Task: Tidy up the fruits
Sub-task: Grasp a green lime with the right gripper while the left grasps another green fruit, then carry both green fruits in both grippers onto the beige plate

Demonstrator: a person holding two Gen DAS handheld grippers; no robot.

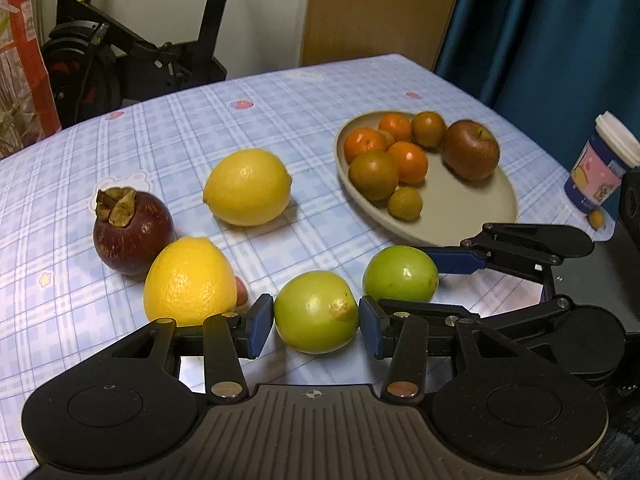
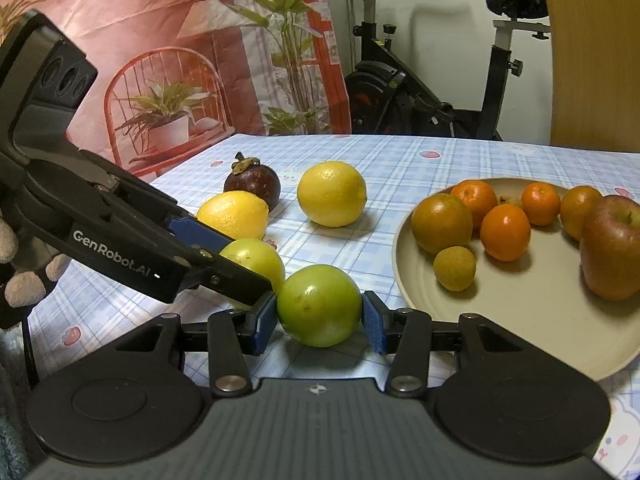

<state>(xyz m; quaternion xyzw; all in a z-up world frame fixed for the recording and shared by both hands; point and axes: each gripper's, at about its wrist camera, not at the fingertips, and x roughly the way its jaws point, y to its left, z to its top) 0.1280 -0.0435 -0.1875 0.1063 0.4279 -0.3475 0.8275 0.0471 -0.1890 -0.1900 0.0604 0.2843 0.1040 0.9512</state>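
Claws bracket one green fruit each. Left claw [image 1: 316,322] has its blue pads right against the sides of the near green fruit [image 1: 316,312], touching or nearly so; whether it is clenched on it I cannot tell. Right claw [image 2: 320,320] straddles the other green fruit [image 2: 319,305]: its left pad touches the skin, its right pad stands just clear, so it reads as released. Both fruits sit on the tabletop [image 1: 280,112] near its front edge, just beside each other, with the plate [image 1: 472,216] close on the right.

These fruits look firm, smooth and waxy, light, and round enough to roll or squirt out under a pinch. My judgement: grip across the widest middle, pads level and opposite, with modest force to avoid bruising. The near one has a brown blemish [image 1: 342,310] by the right pad.

Further out lie two lemons [image 1: 190,282] [image 1: 248,187] and a mangosteen [image 1: 132,234] toward the left edge. On the plate sit mandarins [image 1: 408,160], a few duller round fruits and an apple [image 1: 471,150]. A cup [image 1: 602,164] stands at the right edge.
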